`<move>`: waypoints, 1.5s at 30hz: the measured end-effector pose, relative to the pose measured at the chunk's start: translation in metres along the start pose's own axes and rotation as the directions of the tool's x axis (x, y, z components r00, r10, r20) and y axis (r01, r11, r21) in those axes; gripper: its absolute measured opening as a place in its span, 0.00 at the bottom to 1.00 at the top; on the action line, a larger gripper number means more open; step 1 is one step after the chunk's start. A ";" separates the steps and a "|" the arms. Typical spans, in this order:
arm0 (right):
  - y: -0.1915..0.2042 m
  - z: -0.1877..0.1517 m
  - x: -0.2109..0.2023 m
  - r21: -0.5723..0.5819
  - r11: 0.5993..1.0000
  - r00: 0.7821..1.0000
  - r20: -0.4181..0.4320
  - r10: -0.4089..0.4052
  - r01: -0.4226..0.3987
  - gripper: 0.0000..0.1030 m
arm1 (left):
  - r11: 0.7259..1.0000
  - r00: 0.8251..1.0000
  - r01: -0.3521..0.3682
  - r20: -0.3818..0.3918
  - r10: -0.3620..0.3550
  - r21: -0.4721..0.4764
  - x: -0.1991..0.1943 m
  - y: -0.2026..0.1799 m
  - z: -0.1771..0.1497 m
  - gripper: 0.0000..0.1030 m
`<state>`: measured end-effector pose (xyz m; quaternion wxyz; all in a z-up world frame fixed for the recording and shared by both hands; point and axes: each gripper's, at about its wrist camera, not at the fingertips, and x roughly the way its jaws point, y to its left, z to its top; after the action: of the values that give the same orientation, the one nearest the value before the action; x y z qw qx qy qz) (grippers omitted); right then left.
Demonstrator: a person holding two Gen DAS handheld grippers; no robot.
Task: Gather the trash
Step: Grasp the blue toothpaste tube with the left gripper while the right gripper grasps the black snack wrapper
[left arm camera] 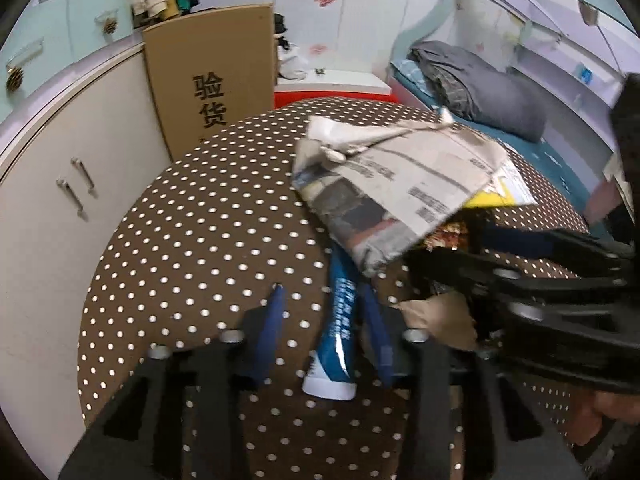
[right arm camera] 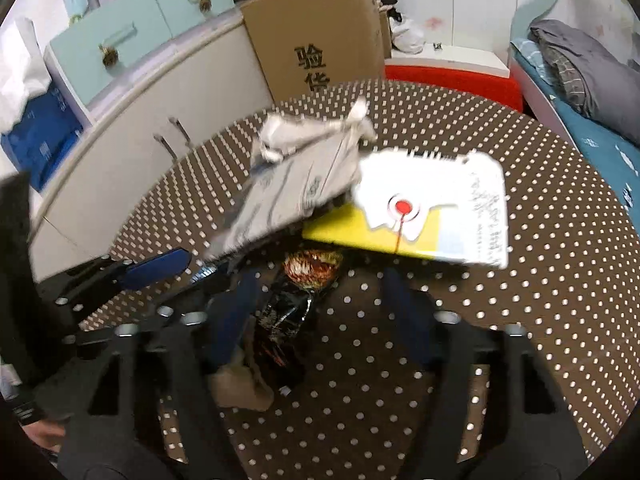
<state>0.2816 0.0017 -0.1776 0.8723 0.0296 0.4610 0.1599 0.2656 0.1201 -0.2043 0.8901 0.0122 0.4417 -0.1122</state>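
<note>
We straddle the blue tube (left arm camera: 338, 328) with the left gripper (left arm camera: 324, 300), the dark wrapper (right arm camera: 286, 320) with the right gripper (right arm camera: 320, 280); both jaws stand apart, pads not visibly pressing, poised to pick up.

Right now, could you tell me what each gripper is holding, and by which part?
Nothing is gripped yet. The left gripper straddles the tube along its lower half. The right gripper straddles the wrapper mid-length. Gaps show beside both.

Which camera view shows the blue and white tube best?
The left wrist view. There the blue and white tube lies lengthwise between the left tongs, its white end nearest the camera and its far end under the newspaper. In the right wrist view I cannot make the tube out.
</note>
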 end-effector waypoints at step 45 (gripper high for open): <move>-0.023 -0.050 -0.041 -0.142 0.986 0.996 -0.005 0.085 -0.085 0.31 | 0.986 0.992 0.001 0.121 0.019 -0.166 -0.091 -0.033 -0.043 0.08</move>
<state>0.2251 -0.0373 -0.1782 0.8648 -0.0129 0.4464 0.2295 0.1714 0.1103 -0.1564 0.9139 -0.0668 0.3939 -0.0714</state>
